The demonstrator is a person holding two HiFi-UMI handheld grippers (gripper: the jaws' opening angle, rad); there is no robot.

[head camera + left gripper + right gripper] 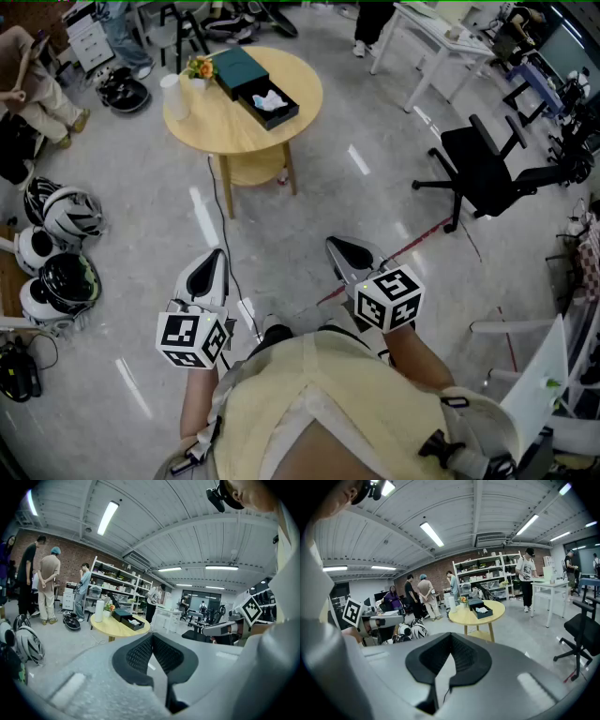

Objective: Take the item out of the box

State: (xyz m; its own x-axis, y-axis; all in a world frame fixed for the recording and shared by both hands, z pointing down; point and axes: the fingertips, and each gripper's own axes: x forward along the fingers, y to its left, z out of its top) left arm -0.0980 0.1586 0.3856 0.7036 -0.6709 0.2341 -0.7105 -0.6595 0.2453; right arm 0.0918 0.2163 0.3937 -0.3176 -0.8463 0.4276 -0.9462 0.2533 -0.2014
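Left gripper [217, 257] and right gripper [340, 247] have jaws pressed together on nothing, and I'm well apart from the table [214, 124] — the white item [270, 99] sits in the open box [285, 114]. My worry: snagging that 1 floor cable [219, 214], or arriving shut and shoving the box.

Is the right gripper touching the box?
Apart. Head view: the right gripper, jaws shut, is held low, with a stretch of floor between it and the table bearing the box.
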